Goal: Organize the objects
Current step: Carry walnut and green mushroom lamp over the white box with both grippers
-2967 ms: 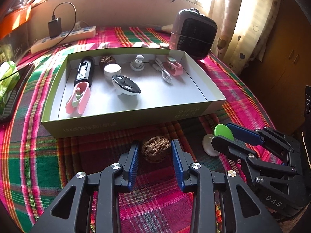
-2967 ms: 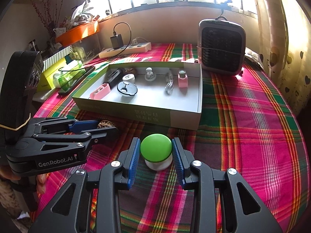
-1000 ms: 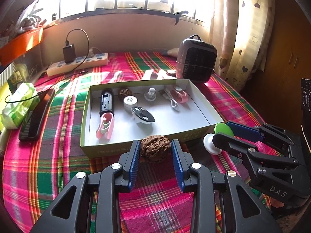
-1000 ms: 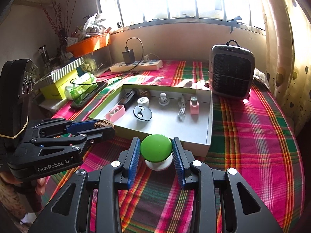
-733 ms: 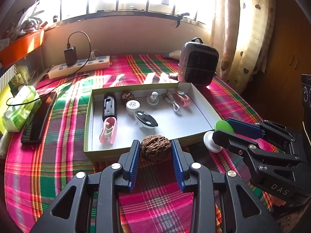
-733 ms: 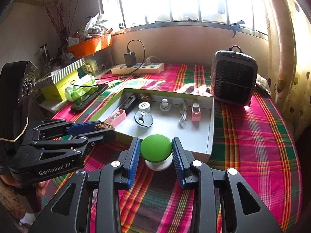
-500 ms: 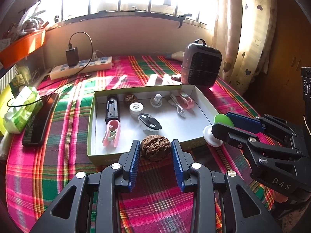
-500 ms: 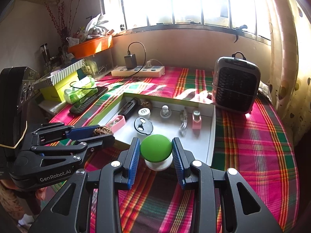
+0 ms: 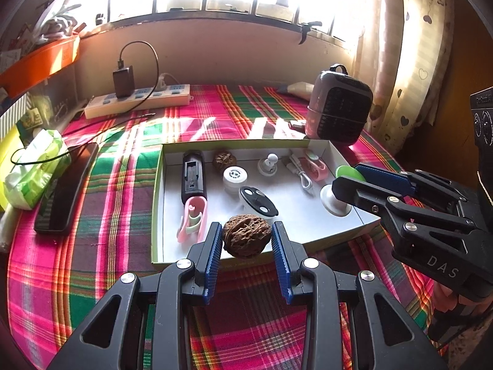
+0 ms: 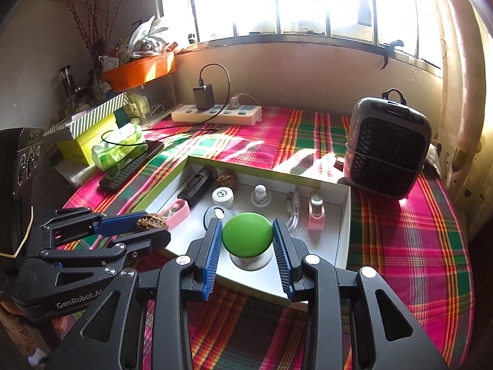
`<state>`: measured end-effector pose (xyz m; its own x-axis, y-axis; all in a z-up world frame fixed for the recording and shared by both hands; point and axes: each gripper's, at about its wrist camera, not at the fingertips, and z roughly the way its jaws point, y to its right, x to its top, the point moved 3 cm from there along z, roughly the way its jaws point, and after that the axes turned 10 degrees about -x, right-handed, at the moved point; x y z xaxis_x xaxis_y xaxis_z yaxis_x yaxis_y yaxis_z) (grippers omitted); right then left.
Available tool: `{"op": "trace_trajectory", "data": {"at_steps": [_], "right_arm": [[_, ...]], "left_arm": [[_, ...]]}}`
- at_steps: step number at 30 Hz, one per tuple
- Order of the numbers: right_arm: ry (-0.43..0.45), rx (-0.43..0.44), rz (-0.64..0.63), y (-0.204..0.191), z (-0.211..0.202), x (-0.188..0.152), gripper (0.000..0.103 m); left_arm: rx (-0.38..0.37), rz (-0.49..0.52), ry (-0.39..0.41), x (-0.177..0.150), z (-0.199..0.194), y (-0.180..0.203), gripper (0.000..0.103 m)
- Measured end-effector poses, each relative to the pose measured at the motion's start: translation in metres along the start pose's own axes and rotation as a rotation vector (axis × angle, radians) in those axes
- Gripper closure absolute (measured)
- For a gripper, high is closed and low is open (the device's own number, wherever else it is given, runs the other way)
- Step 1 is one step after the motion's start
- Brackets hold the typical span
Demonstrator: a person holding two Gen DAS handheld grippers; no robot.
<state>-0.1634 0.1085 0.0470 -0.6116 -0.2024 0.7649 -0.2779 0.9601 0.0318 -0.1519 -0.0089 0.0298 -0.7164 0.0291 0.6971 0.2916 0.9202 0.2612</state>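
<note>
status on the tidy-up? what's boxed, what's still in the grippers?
Done: the box already holds a black case, a walnut, a pink clip and a white cable, among other small items.
In hand: left gripper grips a second walnut; right gripper grips the green-capped knob, both above the box's near edge.
Left: release both inside.

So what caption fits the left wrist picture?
Left gripper carries a walnut over the box of small items.

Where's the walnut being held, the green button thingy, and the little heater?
walnut (image 9: pixel 246 240), left wrist view, middle of its wrinkled shell.
green button (image 10: pixel 247 239), right wrist view, its green dome.
heater (image 10: pixel 389 151), right wrist view, its black front grille.
</note>
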Motion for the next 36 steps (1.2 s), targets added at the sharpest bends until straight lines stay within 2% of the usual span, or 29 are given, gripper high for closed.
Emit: {"op": "trace_trajectory", "data": {"at_steps": [26,36], "right_arm": [[-0.113,0.032,0.026,0.008,0.072,0.017,0.068],[-0.131,0.026,0.024,0.008,0.084,0.016,0.068]], "left_arm": [[0.017,-0.023,-0.056,0.003,0.033,-0.015,0.073],[0.024,-0.022,-0.071,0.003,0.042,-0.016,0.073]]}}
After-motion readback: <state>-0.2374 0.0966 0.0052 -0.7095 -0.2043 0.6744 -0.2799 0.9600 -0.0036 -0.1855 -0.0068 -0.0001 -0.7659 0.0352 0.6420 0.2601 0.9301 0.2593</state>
